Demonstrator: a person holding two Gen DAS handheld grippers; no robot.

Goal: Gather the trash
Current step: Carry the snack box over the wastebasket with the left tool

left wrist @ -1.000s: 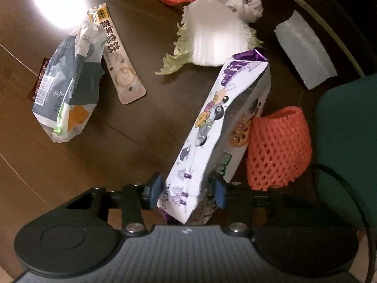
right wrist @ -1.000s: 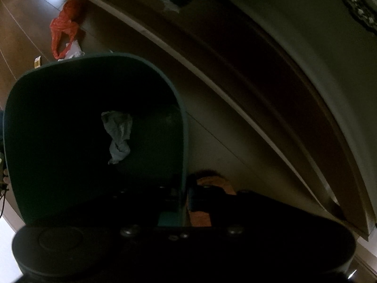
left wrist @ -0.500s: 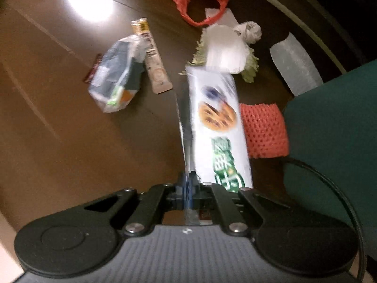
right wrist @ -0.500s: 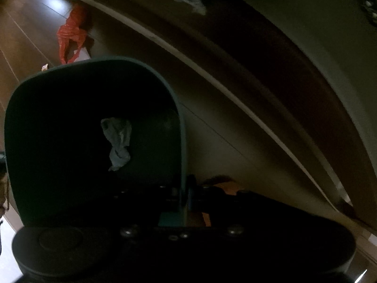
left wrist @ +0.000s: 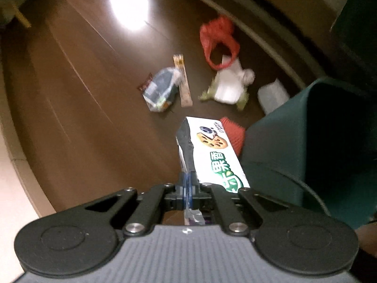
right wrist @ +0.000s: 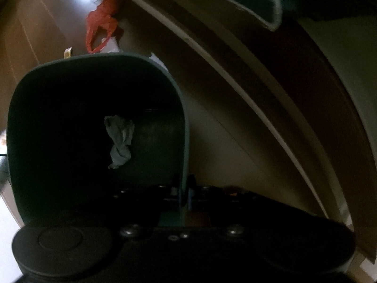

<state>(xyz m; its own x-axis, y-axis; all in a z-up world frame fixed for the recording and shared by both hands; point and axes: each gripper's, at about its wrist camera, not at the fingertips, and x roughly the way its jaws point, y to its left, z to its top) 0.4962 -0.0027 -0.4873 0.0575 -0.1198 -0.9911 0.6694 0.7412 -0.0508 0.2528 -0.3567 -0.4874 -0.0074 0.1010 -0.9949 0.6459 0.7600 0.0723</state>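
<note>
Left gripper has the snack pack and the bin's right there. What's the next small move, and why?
Probably swing the left gripper rightward over the bin before opening. It is shut on the snack pack, which hangs above the floor just left of the bin's rim, while the right gripper holds the bin's wall.

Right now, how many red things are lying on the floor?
2: a red plastic bag near the wall, and a red foam net beside the green bin. Others may be hidden.

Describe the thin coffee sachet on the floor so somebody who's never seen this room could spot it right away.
Start at the dark wooden floor and find the litter below the red plastic bag. The coffee sachet lies flat just right of a crumpled grey-blue snack bag, touching it. It is the only long, narrow strip there, tan with a yellow top end.
</note>
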